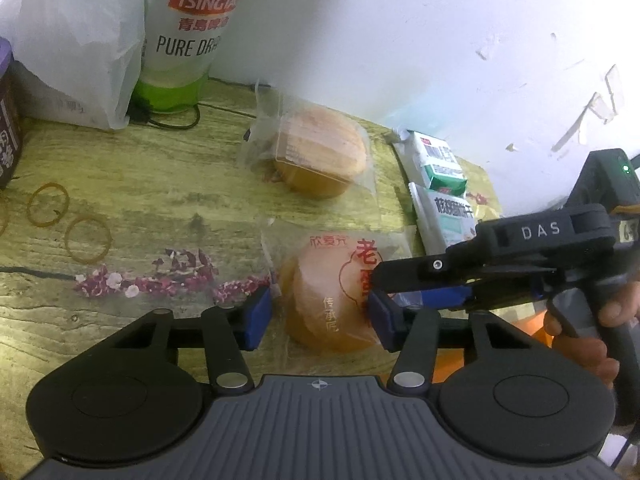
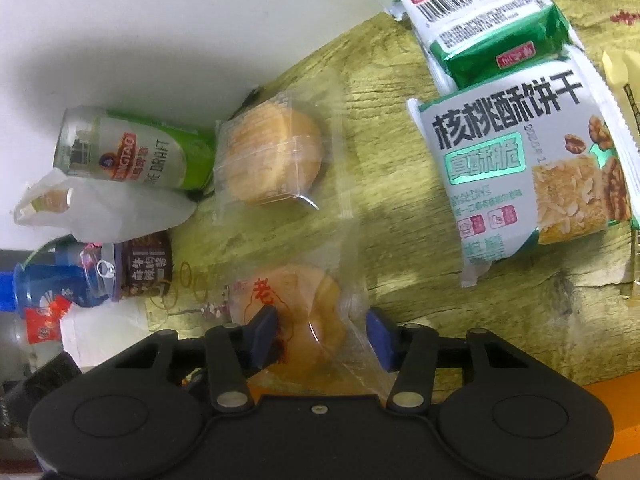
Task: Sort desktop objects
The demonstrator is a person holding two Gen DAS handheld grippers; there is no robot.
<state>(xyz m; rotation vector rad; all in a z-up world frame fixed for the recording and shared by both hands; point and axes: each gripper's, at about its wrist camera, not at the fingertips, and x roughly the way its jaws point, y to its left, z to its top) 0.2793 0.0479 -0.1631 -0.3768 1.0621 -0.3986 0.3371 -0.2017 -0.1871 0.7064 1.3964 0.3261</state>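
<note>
Both tongs sit around the same soft cake (image 1: 328, 300) in its clear wrapper, the one with red writing on it. From the left wrist view, the left tongs (image 1: 320, 320) are spread wide, with one blue pad at 9 o'clock of the cake and the other at 3 o'clock, and neither pad looks to be squeezing it. From its own view the right tongs (image 2: 320, 338) are spread too, and the cake (image 2: 296, 320) lies between its blue pads, with the left pad over the cake's edge; I cannot tell if that pad is touching it. This cake is near the front edge of the wooden table (image 1: 140, 168). I think it is light and squishy, so a hard squeeze would squash it, and the shiny wrapper may slip. A gentle hold across the round middle looks best, not on the loose, crinkly ends. At 12 o'clock from it lies a second wrapped cake (image 1: 320, 156), a little apart. At 2 o'clock are two biscuit packs (image 2: 520, 168), one partly on the other. Far off at 10 o'clock stand a beer can (image 1: 188, 36) and a white bag (image 1: 76, 44) by the wall. At 9 o'clock lie two rubber bands (image 1: 68, 220).
</note>
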